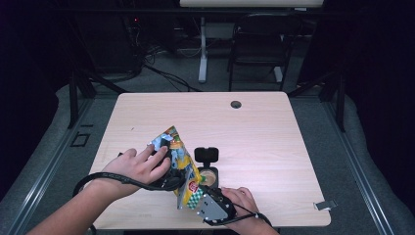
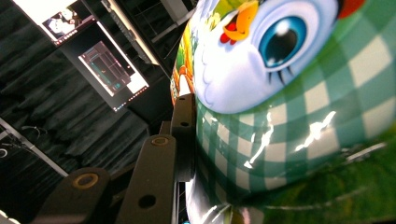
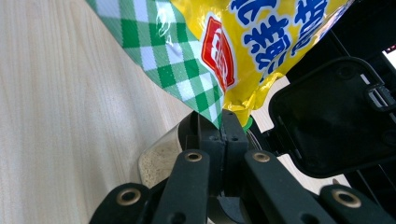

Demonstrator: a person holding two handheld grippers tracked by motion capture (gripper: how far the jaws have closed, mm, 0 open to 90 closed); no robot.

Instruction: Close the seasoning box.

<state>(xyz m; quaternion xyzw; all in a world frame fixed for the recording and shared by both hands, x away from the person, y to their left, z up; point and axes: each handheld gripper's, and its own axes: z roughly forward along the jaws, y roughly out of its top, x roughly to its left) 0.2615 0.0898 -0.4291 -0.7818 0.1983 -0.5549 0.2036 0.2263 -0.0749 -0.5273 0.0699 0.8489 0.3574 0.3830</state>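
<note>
1. A snack bag (image 1: 180, 169), yellow with a green-and-white checked band and a cartoon bird face, is being held up over the near middle of the wooden surface (image 1: 274, 147); it is standing tilted, with its upper end leaning away and to the left in the high view.
2. The left hand-held gripper (image 1: 169, 166) is sitting at the bag's left side, with the person's left hand (image 1: 139, 166) wrapped over it; in the left gripper view one black jaw is lying flat against the bag's checked film (image 2: 289, 116); the other jaw is hidden behind the bag, so the bag is sitting between the jaws, and the gripper is gripping it across its width.
3. The right hand-held gripper (image 1: 208, 193) is coming in from the near edge, carried by the right hand (image 1: 242, 200); in the right gripper view its two jaws are pressed together and are pinching the bag's lower corner (image 3: 219, 114), where the checked band is meeting the yellow print.
4. Just behind that pinched corner a clear container (image 3: 159, 161) of pale powdery content is standing on the surface; in the high view it is showing as a round tan opening (image 1: 208, 176) just right of the bag.
5. A black hinged lid (image 1: 206, 155) is standing upright at the far side of the container; in the right gripper view it is looming dark at the right (image 3: 336, 126).
</note>
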